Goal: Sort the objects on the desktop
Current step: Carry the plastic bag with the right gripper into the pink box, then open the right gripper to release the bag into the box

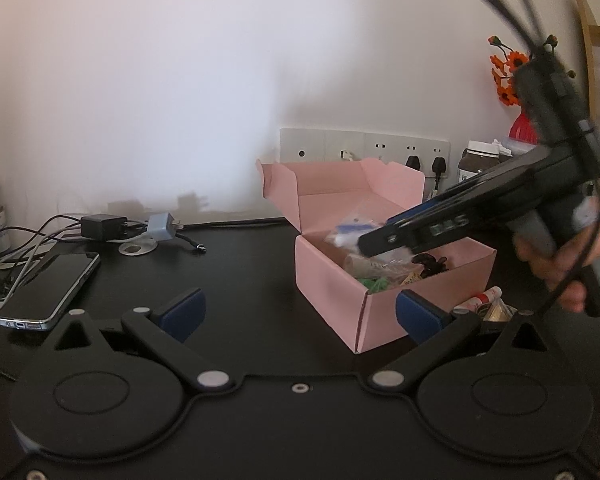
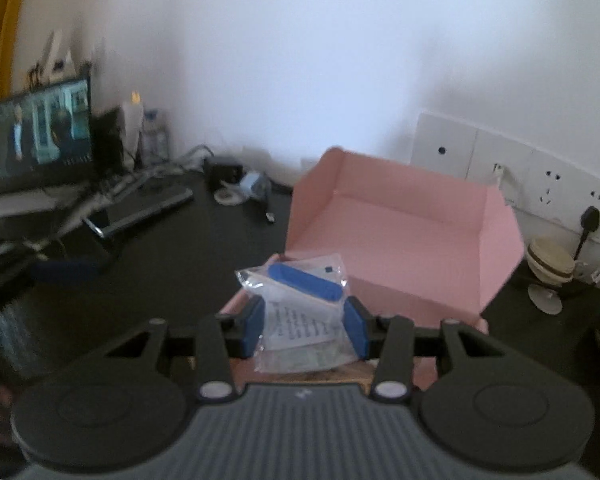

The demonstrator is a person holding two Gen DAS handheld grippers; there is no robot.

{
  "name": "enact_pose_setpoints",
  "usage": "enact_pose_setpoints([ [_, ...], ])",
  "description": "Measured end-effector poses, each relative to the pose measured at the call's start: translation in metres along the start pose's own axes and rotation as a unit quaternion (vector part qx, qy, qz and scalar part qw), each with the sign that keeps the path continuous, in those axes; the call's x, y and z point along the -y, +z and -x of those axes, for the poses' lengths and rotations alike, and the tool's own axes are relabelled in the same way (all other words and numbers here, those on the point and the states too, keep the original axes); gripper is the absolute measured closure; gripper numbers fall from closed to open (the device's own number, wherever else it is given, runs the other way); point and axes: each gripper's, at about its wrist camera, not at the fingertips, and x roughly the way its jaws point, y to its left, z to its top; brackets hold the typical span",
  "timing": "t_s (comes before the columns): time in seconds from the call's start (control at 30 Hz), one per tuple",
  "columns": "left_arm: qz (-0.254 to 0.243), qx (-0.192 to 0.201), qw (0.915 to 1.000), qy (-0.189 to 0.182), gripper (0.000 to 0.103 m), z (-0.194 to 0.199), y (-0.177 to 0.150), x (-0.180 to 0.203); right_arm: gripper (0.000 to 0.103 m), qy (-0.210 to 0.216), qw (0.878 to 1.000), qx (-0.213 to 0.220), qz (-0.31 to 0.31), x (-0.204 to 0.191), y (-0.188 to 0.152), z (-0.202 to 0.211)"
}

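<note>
I noted bare desk (image 1: 240, 272) left of the pink box (image 1: 332, 300). My right gripper (image 2: 305, 326) clamped a clear packet (image 2: 300, 312) above its already littered interior; my left gripper (image 1: 300, 316) stood wide, empty.

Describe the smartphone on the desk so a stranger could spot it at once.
Start at the pink box on the black desk, then look far left. The smartphone lies flat, screen dark, beside tangled cables. Its slim slab with a shiny metal edge sets it apart from the blocky chargers behind.

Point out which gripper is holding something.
The right gripper: its blue pads pinch a clear plastic bag over the pink box. The left gripper is spread open, holding nothing.
</note>
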Motion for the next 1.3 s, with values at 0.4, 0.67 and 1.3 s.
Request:
enact_pose_setpoints([
  [0.4,-0.006,0.003,1.0000,0.000,0.000,0.001,0.000,0.002,0.060,-0.011,0.999,-0.050,0.014,-0.003,0.002,-0.036],
  [0.67,-0.011,0.005,0.9999,0.000,0.000,0.003,0.000,0.004,0.060,-0.005,0.997,-0.081,0.012,-0.003,0.004,-0.049],
  [1.3,-0.012,0.007,0.9999,0.002,0.000,0.005,0.001,0.005,0.059,-0.015,0.992,-0.124,0.012,-0.005,0.009,-0.059],
])
